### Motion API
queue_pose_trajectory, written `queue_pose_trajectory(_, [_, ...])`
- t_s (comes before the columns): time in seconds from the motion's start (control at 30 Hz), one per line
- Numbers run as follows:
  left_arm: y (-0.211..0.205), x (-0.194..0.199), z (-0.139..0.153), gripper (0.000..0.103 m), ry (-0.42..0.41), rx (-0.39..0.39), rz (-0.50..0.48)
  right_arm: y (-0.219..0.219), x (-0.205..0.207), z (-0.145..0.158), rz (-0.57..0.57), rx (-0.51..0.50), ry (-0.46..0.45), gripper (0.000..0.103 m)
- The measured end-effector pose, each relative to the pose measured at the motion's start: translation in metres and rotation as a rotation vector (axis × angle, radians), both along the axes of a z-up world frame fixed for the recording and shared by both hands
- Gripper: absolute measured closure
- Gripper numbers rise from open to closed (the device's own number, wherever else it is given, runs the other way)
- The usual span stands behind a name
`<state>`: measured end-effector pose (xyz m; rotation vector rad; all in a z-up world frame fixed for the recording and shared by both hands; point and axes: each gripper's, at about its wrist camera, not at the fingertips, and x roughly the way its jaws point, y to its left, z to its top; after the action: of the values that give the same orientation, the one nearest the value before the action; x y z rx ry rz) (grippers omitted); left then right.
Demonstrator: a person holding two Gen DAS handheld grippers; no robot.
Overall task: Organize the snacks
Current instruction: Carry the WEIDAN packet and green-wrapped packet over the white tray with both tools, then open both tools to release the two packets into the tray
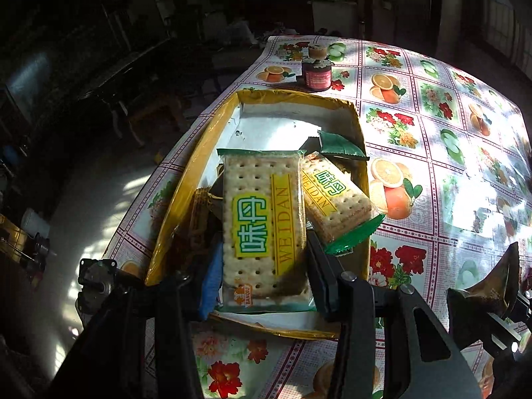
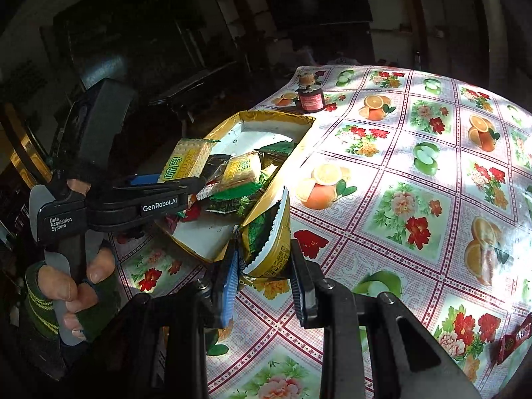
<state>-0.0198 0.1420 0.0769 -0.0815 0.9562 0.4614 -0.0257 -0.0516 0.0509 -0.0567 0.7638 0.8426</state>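
Left tongs (image 1: 262, 266) clamp a cracker packet (image 1: 264, 226) above the box (image 1: 173, 199); right tongs (image 2: 264, 266) grip a yellow-green pouch (image 2: 269, 242) beside the box corner; risks: brittle crackers crushed; slick pouch slipping onto the bench (image 2: 399, 232).

red packet (image 2: 513, 340) cut off at right edge.

A: What covers the tabletop (image 1: 432, 113)?

B: A glossy cloth checked with oranges, green apples and red flowers; sunlight falls on it in bright dappled patches.

A: And left of the tabletop?

B: A pale floor (image 1: 99, 206) carrying spots of the same light, with dark furniture (image 1: 133, 76) standing on it.

A: Behind the tabletop?

B: A dim wall (image 2: 385, 33), mostly in shadow, its details too dark to tell.
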Motion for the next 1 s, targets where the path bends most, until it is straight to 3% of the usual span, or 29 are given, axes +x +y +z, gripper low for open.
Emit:
queue_pose_trajectory(0.47, [0.054,0.042,-0.006,0.055,0.021,-0.051,0.055,0.091,0.019,-0.024,0.152,-0.039,0.048,0.076])
queue_pose_trajectory(1.0, [0.051,0.054,-0.017,0.054,0.026,-0.03,0.039,0.108,0.03,-0.051,0.167,-0.104,0.082,0.076])
